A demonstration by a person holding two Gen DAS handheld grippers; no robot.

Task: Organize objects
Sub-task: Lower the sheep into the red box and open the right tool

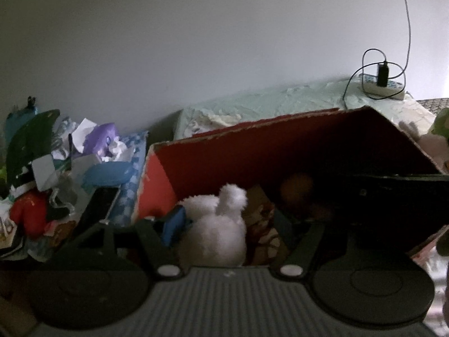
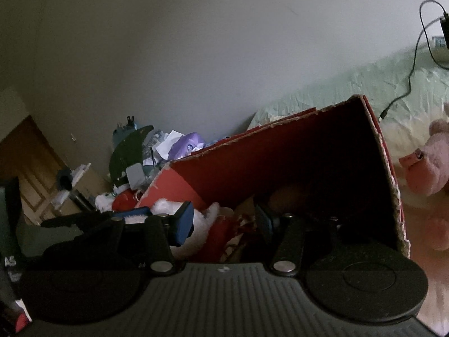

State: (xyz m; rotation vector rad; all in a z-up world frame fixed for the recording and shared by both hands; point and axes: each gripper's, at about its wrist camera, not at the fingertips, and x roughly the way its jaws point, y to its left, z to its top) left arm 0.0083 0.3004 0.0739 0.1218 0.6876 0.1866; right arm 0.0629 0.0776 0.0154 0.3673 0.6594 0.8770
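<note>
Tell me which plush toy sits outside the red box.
The pink plush toy, lying on the bed right of the red box. The white plush toy sits inside the box.

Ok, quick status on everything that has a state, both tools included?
Red cardboard box: open at the top, toys inside.
White plush toy: inside the box, between the left tool's fingers.
Left tool: open around the white plush.
Right tool: open, at the box mouth.
Pink plush: outside the box.
Charger: plugged into the power strip.

White letters "AS" show on a dark object (image 2: pixel 10 261) at the right-wrist view's left edge.
</note>
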